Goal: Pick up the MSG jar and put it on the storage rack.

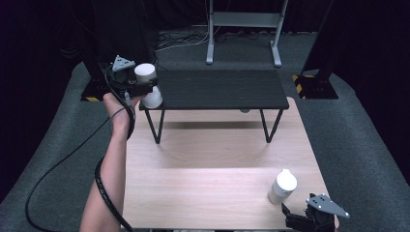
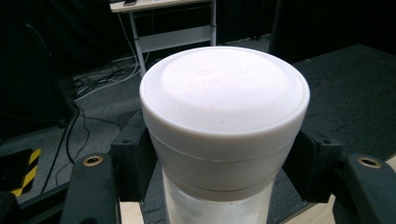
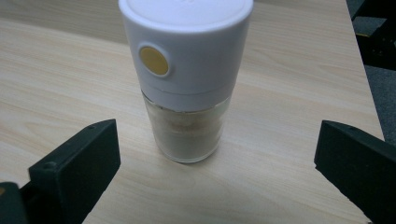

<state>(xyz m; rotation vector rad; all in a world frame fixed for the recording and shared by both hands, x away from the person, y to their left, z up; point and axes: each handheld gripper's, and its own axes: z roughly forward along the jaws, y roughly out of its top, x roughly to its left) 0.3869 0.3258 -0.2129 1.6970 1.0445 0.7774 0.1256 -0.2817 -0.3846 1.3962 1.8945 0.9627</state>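
Spice jar (image 2: pixel 224 121), white-capped and glass-bodied, sits pinched in our left hand-held gripper (image 1: pixel 138 87) beside the black shelf (image 1: pixel 217 89). We judge it light, rigid, slippery, breakable; hold below the cap. Our right hand-held gripper (image 3: pixel 215 163) stands spread before a second jar (image 3: pixel 184 79) on the worktop (image 1: pixel 203 169).

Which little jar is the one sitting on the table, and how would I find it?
Start at the light wooden table and go to its near right corner, in front of the black shelf. There a small jar stands upright, just ahead of the open right gripper. Unlike the other jar, clamped in the left gripper by the shelf's left end, nothing holds it.
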